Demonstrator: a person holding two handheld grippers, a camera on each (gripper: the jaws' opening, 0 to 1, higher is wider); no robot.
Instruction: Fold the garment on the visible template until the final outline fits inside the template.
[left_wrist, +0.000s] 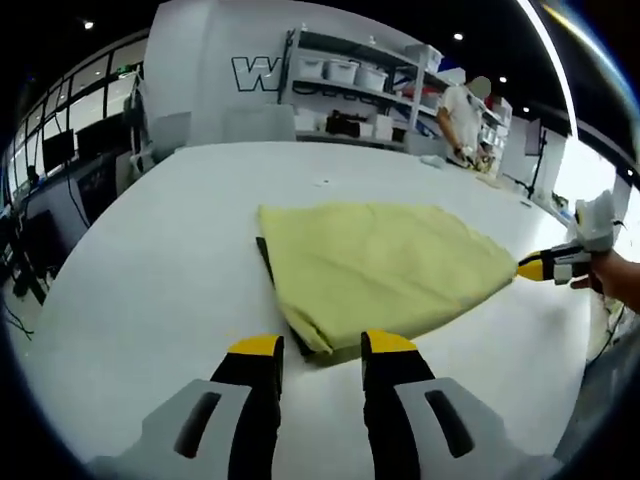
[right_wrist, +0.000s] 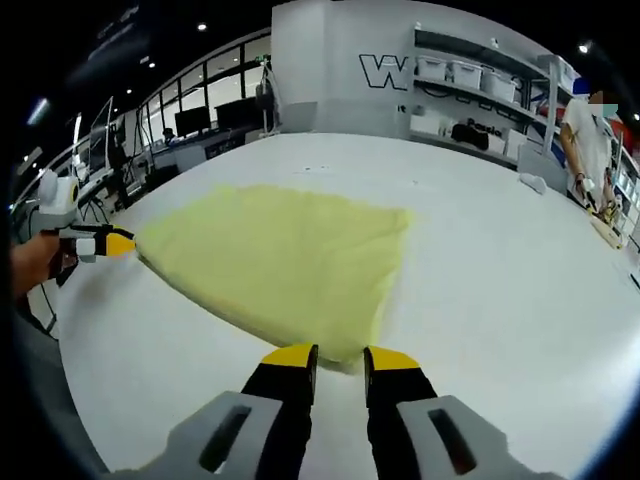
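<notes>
— At the near edge, what does the left hand-held gripper (left_wrist: 322, 347) show?
— Jaws apart at the yellow garment's (left_wrist: 385, 268) corner; it lies on the white table (left_wrist: 150, 270).
— And the right hand-held gripper (right_wrist: 340, 353)?
— Jaws slightly apart at another corner. Shelves (left_wrist: 360, 90) stand beyond.

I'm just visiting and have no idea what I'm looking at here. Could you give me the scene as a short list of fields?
Setting: large white table in a lab with shelving behind
Garment: yellow cloth, folded, lying flat on the table
Template: dark edge peeking out under the garment's side
Left claw: open, at the garment's near corner
Right claw: open, at the opposite corner
Holder: a person's hand grips the right claw
Background: another person standing by the shelves
</notes>
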